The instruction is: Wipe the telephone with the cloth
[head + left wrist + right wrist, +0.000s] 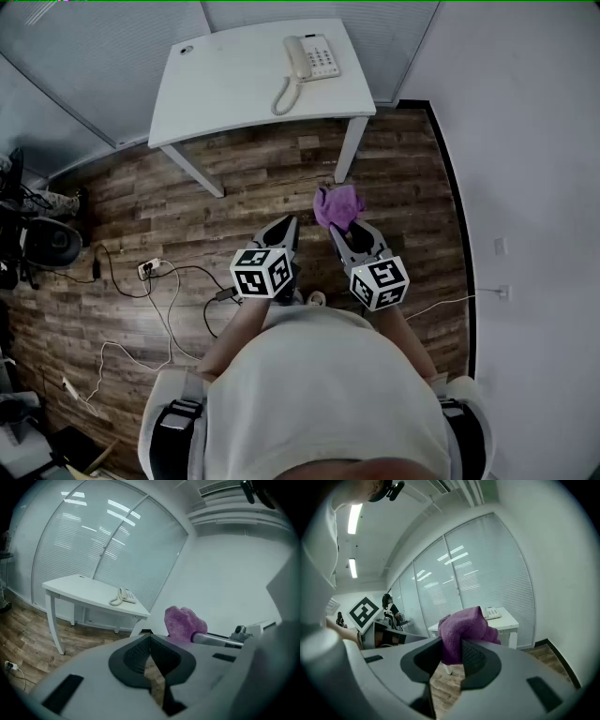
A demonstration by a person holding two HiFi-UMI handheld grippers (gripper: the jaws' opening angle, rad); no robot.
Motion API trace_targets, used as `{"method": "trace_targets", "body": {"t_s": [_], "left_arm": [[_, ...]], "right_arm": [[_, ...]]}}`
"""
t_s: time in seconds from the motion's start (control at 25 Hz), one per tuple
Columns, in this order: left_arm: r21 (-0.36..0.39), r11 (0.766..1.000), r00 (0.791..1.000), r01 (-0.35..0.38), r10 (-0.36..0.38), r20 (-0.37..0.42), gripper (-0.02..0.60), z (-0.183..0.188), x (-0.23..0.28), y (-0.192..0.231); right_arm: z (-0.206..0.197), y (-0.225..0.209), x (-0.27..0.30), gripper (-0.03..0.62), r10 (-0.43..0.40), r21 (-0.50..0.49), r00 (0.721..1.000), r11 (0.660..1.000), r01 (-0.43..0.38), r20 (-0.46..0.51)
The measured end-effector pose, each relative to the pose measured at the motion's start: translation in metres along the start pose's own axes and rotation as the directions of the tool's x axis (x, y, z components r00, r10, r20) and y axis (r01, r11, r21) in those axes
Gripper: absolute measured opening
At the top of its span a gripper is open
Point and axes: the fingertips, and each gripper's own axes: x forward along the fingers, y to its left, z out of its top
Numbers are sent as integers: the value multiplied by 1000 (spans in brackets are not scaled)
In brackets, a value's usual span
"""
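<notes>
A cream corded telephone (310,59) lies on the far right part of a white table (234,89), its coiled cord trailing toward the table's front. It also shows small in the left gripper view (123,596) and behind the cloth in the right gripper view (491,613). My right gripper (339,223) is shut on a purple cloth (337,205), which bunches up from between the jaws (461,632). My left gripper (289,227) is shut with nothing in it, beside the right one. Both hang over the wooden floor, well short of the table.
The table stands against blinds-covered glass walls, with a white wall to the right. Cables and a power strip (150,268) lie on the floor at the left. Dark office gear (37,239) stands at the far left.
</notes>
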Motion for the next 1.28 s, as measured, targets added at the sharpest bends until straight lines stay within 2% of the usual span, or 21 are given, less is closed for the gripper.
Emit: {"method": "trace_targets", "body": {"t_s": [0.44,0.72,1.28], "left_arm": [[-8,1000,999,30,-30,24,21,-12,-18,-24],[-24,1000,999,20,-19,26,21,-20,-23,-27],[-54,999,1000,-8,9,16,21,-33,-20,-31]], "right_arm": [[1,19,-20,123,28,-53,1000,998,-29,-8],[-5,23,-31,123,91,30,996,995,-91,0],[-11,12,-35,123,104,16,994,994,-104,-17]]}}
